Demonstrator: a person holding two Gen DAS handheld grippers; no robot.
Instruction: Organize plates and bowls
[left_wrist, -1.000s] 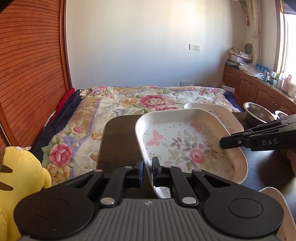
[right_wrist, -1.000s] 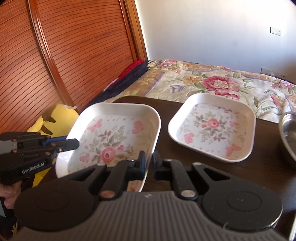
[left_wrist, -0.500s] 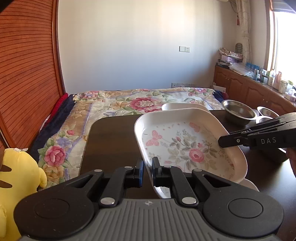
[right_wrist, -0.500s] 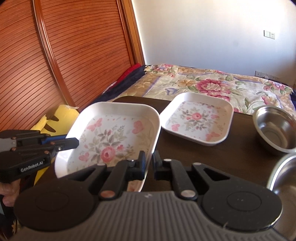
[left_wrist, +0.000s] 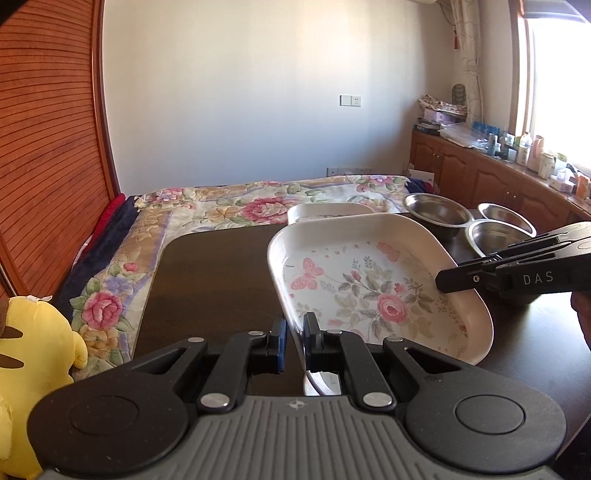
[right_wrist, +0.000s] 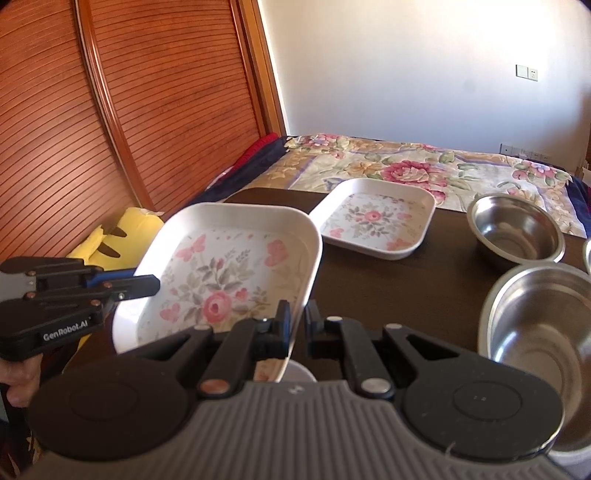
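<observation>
Left wrist: fingers (left_wrist: 274, 334) clamp plate (left_wrist: 369, 280).

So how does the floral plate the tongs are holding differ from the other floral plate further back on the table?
The held plate is pinched by its rim on two sides by the left tongs and right tongs; the far plate is untouched.

The held plate is tilted and seems off the table; the far plate lies flat on it.

The held plate is nearer the cameras; the far one sits by the table's bed-side edge.

Both are white, squarish, with rose and butterfly prints.
</observation>
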